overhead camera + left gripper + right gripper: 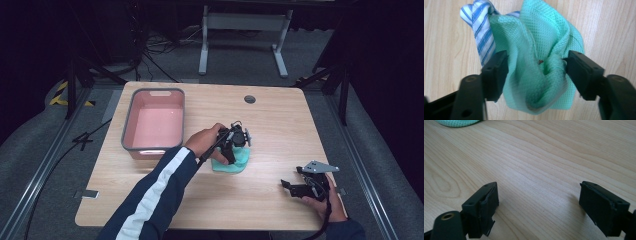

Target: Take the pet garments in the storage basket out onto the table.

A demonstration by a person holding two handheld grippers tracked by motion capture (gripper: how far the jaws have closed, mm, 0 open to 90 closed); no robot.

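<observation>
R gripper (539, 202) fingers apart, over bare table (280, 115). L gripper (536, 70) fingers clamped on green cloth (539, 50), part-hiding striped cloth (480, 30).

The counter (280, 120) has a light wood top with rounded corners and a round grey cable hole (250, 99) near its far edge. It stands on grey carpet floor (340, 150). Behind it are a white metal frame (243, 37), black cables (155, 55), and dark surroundings.

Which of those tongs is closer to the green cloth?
The left tongs: their jaws sit on either side of the green cloth. The right tongs rest apart, toward the table's near right corner.
</observation>
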